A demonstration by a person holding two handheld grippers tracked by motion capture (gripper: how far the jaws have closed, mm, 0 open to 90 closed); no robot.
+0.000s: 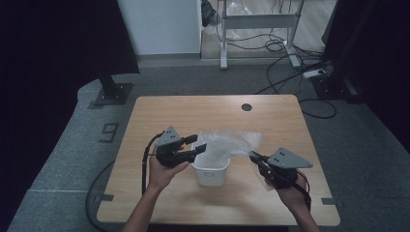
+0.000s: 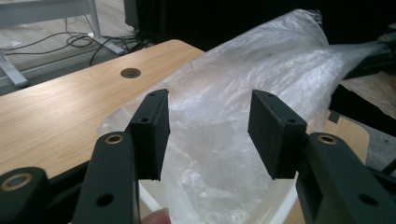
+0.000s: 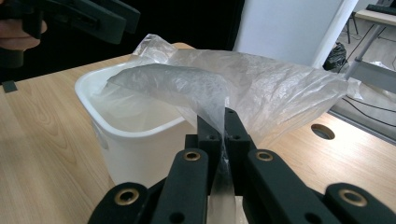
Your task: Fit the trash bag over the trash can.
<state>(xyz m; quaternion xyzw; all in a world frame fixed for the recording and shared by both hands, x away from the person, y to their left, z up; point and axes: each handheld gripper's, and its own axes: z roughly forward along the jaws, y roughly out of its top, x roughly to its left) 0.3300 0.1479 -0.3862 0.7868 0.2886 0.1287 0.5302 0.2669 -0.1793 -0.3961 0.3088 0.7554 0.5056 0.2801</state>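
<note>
— Where is the thin clear plastic bag [image 1: 231, 143]?
— Over the small white plastic bin [image 1: 211, 174]. The right gripper [image 3: 218, 122] pinches its edge tight.
— And the left gripper [image 2: 208, 135]?
— Wide apart, holding nothing, above the bin's rim.

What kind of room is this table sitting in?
Probably a lab or recording studio: a bare light wooden table on grey carpet, black curtains either side, and loose cables by a metal frame.

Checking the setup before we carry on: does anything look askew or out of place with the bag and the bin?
Yes. The clear plastic bag isn't seated in the white bin: it drapes across the bin's top and off its far side. The right gripper pinches one edge; the left gripper hovers open above it.
</note>
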